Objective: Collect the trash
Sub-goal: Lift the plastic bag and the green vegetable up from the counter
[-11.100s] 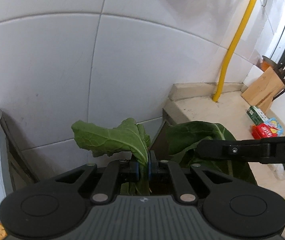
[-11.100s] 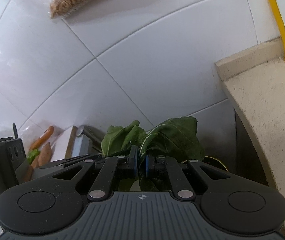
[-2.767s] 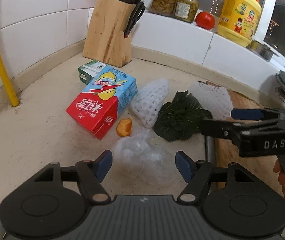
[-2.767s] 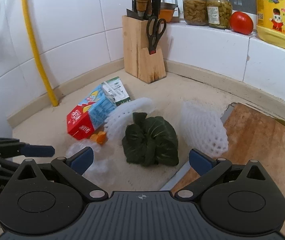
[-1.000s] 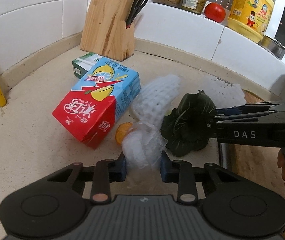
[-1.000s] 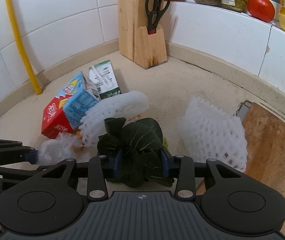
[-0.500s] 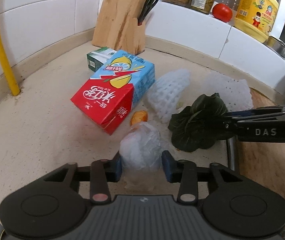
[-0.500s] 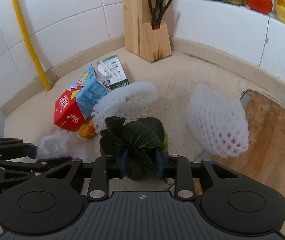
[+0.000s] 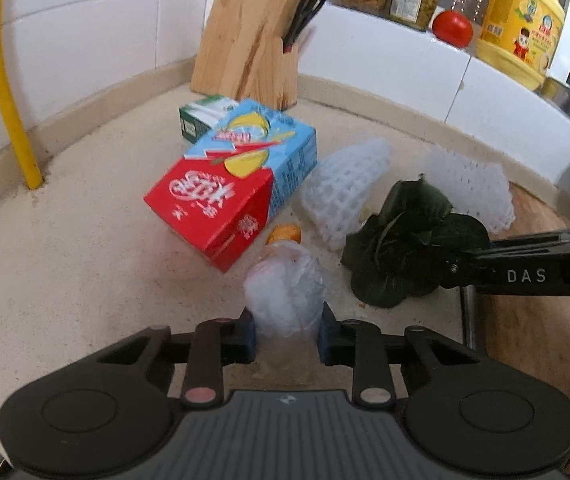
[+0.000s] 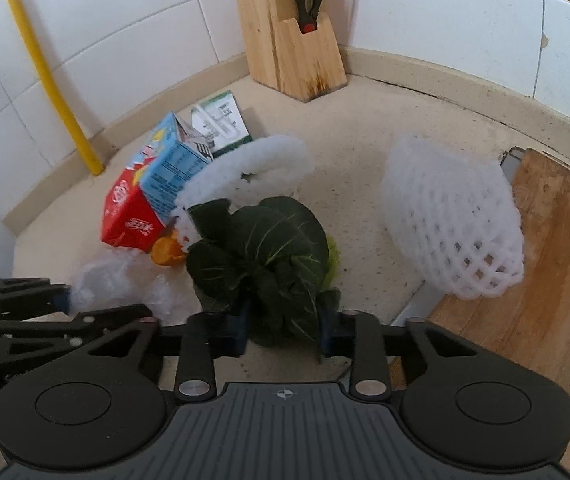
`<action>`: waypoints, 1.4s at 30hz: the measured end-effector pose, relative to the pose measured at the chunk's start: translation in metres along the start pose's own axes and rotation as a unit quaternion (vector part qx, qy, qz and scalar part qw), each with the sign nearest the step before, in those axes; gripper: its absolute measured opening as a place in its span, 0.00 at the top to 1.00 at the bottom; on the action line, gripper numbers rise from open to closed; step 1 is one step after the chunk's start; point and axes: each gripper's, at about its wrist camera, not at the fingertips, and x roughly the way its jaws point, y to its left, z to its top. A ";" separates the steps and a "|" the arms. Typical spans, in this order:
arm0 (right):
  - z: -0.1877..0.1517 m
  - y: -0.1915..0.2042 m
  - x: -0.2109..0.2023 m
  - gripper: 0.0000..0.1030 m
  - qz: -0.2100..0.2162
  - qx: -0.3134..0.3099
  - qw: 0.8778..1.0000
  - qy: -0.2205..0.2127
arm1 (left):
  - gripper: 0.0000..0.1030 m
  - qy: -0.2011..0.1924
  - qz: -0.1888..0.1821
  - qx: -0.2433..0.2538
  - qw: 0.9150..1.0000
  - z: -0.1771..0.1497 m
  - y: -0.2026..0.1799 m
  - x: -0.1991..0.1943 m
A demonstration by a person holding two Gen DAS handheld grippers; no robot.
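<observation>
left hand-held gripper [image 9: 287, 330]: clamped on crinkled clear plastic wad [image 9: 285, 294] | right hand-held gripper [image 10: 283, 328]: clamped on dark leafy greens [image 10: 265, 256], beside wad | speckled counter [image 9: 85, 264]

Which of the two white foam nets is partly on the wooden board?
The foam net right of the leafy vegetable; the other net leans beside the cartons.

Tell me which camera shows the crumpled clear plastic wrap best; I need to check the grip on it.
The left wrist view: the plastic wrap sits centred between the left claw fingers, which are closed on it. The right wrist view shows only its edge at lower left, partly behind the left claw.
</observation>
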 end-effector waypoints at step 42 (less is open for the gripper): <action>0.005 0.039 -0.030 0.43 0.050 -0.003 0.997 -0.053 | 0.77 -0.045 -0.010 -0.018 0.999 -0.005 0.011 -0.047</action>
